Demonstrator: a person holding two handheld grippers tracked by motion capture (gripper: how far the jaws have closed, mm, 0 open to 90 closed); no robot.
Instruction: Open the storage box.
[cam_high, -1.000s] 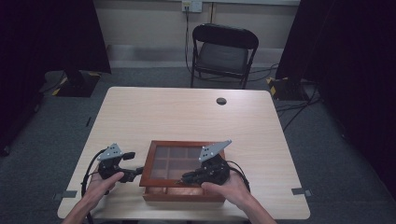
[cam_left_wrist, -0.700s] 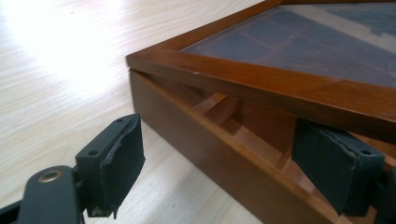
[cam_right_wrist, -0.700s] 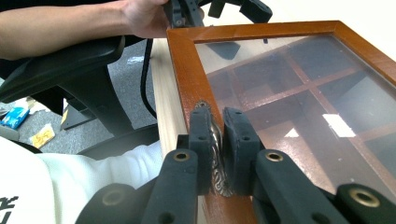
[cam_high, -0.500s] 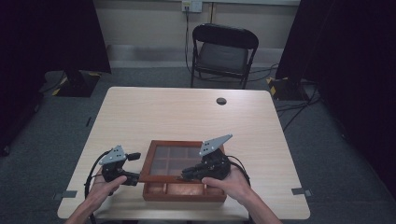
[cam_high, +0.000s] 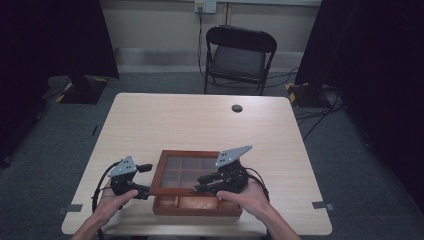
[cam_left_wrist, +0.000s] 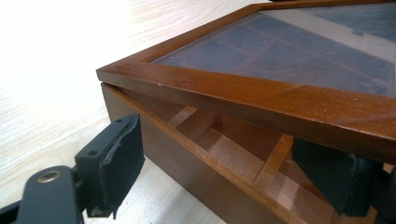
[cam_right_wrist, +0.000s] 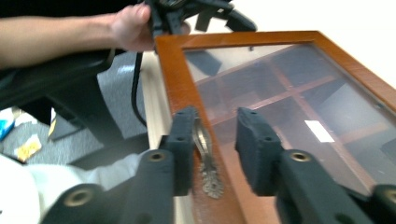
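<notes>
We see 1 wooden box (cam_high: 197, 206) near the front edge of the table (cam_high: 200, 120), w/ 1 glass lid (cam_high: 187, 172). Since 1 s ago the lid's front edge has come up, so a gap now shows the little compartments inside. We think the box is being opened. There are 2 grippers. The right gripper (cam_right_wrist: 215, 135) has its jaws apart around the small brass latch (cam_right_wrist: 205, 158) on the lid's front. The left gripper (cam_left_wrist: 224, 163) is apart too, 1 jaw outside the box wall & 1 inside. 1 chair (cam_high: 239, 57) stands behind.
</notes>
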